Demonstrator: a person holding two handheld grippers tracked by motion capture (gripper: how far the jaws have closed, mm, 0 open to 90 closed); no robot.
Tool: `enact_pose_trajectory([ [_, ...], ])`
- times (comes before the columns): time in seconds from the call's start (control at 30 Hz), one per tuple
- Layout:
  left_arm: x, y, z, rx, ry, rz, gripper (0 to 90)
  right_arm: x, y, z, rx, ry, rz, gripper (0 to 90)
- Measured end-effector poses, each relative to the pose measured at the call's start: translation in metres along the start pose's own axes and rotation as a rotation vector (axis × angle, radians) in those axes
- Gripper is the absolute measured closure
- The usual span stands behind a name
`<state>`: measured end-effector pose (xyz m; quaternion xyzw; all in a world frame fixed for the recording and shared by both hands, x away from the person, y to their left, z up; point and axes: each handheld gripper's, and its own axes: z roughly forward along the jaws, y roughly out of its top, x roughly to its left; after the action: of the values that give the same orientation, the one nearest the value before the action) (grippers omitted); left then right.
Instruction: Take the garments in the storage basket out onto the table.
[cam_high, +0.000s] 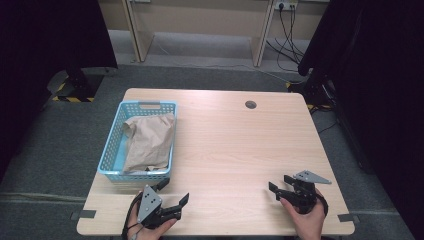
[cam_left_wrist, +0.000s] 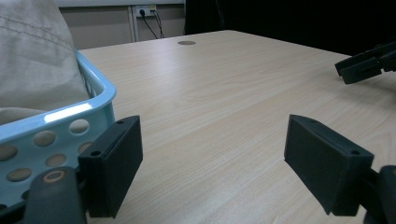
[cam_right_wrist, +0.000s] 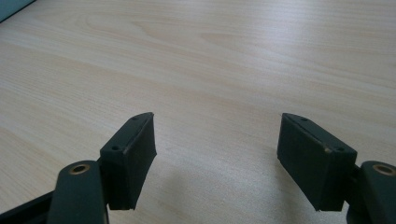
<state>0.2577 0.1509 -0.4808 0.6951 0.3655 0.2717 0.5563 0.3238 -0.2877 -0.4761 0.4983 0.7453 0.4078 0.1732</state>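
Basket (cam_high: 111, 150) holding paper bag (cam_high: 148, 141) sits just beside wide-open, empty left tongs (cam_high: 174, 194).

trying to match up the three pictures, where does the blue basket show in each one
High view: the blue basket sits at the table's left side, just beyond the left gripper.
Left gripper view: its rim is at the left edge, beside the left jaw.
Right gripper view: I can't make it out.
Shared landmark: the light wood tabletop.
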Motion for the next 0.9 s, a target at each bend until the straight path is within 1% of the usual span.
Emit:
enact_pose_trajectory([
  [0.13,0.000,0.000,0.000,0.004,0.004,-0.005,17.8,0.000,0.000,0.000,0.001,-0.001,0.001,28.8],
  [0.17,-0.001,0.002,0.001,0.013,0.000,-0.004,17.6,0.000,0.000,0.000,0.002,-0.001,0.001,28.8],
  [0.23,-0.002,0.004,0.001,0.016,0.000,0.001,17.6,0.000,0.000,0.000,0.001,-0.002,0.000,28.8],
  [0.3,-0.003,0.009,0.001,0.018,-0.003,-0.004,17.6,0.000,0.000,0.000,0.001,-0.002,0.001,28.8],
  [0.33,-0.004,0.012,0.001,0.015,0.000,-0.004,17.5,0.000,0.000,0.000,0.002,-0.002,0.001,28.8],
  [0.37,-0.005,0.018,0.000,0.015,0.009,0.002,17.6,0.000,0.000,0.000,0.004,-0.002,-0.002,28.8],
  [0.4,-0.005,0.018,0.000,0.015,0.009,0.002,17.5,0.000,0.000,0.000,0.004,-0.002,-0.002,28.8],
  [0.43,-0.005,0.025,-0.001,0.015,0.014,0.000,17.5,0.000,0.000,0.000,0.002,-0.003,-0.002,28.8],
  [0.47,-0.005,0.025,-0.001,0.015,0.014,0.000,17.5,0.000,0.000,0.000,0.002,-0.003,-0.002,28.8],
  [0.5,-0.005,0.029,-0.001,0.015,0.016,-0.002,17.5,0.000,0.000,0.000,0.001,-0.003,-0.002,28.8],
  [0.63,-0.005,0.045,-0.002,0.021,0.033,0.014,17.5,0.000,0.000,0.000,0.001,-0.004,-0.003,28.8],
  [0.67,-0.003,0.053,-0.002,0.020,0.041,0.013,17.5,0.000,0.000,0.000,0.001,-0.004,-0.003,28.8],
  [0.7,-0.003,0.053,-0.002,0.020,0.041,0.013,17.5,0.000,0.000,0.000,0.002,-0.004,-0.003,28.8],
  [0.8,0.003,0.065,-0.002,0.016,0.060,0.026,17.5,0.000,0.000,0.000,0.002,-0.003,-0.003,28.8],
  [0.83,0.009,0.073,-0.001,0.017,0.078,0.029,17.5,0.000,0.000,0.000,0.003,-0.003,-0.003,28.8],
  [0.87,0.009,0.073,-0.001,0.017,0.078,0.029,17.5,0.000,0.000,0.000,0.003,-0.003,-0.003,28.8],
  [0.9,0.016,0.080,0.001,0.023,0.098,0.030,17.5,0.000,0.000,0.000,0.002,-0.004,-0.003,28.8],
])
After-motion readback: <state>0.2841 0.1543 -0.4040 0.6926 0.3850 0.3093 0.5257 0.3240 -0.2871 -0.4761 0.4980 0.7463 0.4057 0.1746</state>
